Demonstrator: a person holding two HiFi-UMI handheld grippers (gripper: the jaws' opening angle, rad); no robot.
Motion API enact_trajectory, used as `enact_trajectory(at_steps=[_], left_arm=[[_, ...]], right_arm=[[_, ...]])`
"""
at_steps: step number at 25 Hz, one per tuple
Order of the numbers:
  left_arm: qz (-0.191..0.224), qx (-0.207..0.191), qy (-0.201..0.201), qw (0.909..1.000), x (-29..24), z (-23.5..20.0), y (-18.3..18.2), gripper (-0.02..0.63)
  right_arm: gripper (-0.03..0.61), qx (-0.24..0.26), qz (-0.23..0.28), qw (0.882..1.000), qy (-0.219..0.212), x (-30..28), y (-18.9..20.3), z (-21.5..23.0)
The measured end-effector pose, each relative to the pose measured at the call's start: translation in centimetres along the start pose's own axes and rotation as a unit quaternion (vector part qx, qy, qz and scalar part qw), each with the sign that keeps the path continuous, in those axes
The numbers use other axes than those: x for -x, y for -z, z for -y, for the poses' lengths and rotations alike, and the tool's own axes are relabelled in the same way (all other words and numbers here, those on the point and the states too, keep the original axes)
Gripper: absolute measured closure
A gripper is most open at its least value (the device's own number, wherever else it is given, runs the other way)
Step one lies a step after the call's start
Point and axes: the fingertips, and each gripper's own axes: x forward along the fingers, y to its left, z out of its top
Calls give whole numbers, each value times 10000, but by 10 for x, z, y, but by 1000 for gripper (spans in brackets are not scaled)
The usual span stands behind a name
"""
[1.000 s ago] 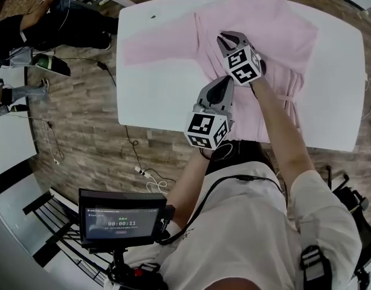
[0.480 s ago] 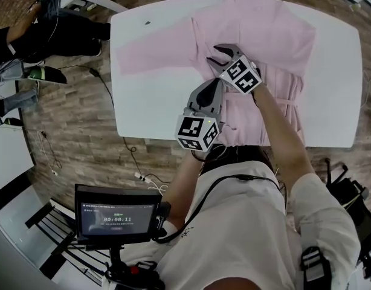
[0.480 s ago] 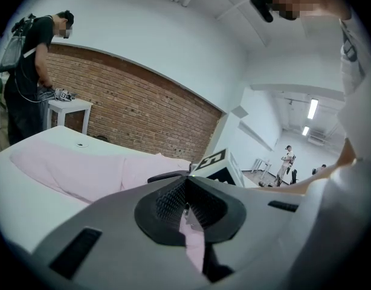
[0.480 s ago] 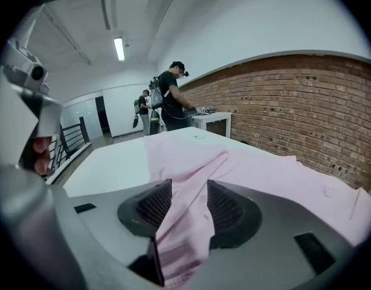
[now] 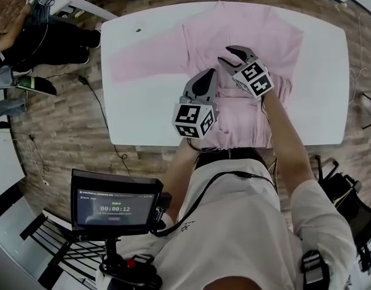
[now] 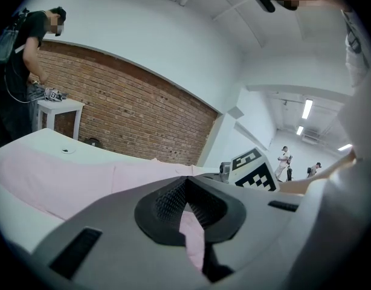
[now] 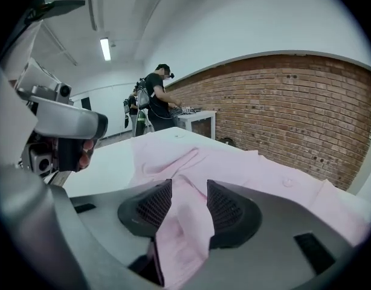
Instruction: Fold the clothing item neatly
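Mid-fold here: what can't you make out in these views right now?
Head view: where the left gripper pinches the shirt; its own body covers that spot.
Head view: whether the shirt hangs off the table's near edge; arms and torso cover it.
Head view: dark speck on the table; too small to name.
Left gripper view: most of the shirt, behind the jaws.

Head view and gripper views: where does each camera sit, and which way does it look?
Head view: on the person's head, looking steeply down at pink shirt, white table; arms, left gripper, right gripper show.
Left gripper view: on left gripper, along shut jaws pinching pink shirt, toward brick wall; right gripper shows.
Right gripper view: on right gripper, jaws just opening, pink shirt between; left gripper shows.
Shared: pink shirt, brick wall.
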Motion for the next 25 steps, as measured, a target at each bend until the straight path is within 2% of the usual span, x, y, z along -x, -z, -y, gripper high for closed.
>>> enact_trajectory(at_steps=[5,10,20,21,22,25], left_arm=[[-143,-94,55,9998,-9,5,5,612],[-286,-85,122,9995,-22,3,9,611],[-246,37,59,9997,-14,-8,7,611],[-249,46,52,9997,-14,-11,8,612],[-248,57,46,9997,-14,-13,7,612],[-233,98,15,9997,-14,-26,8,611]], right_arm=[[413,-127,-135,9994,283,12,9,17],[413,-17,-409,9980,485,0,23,36],[416,356,-781,9953,448,-19,26,42],[436,421,-796,9950,434,-23,25,42],[493,505,-803,9946,428,-27,23,42],[515,637,-804,9939,399,-42,16,44]])
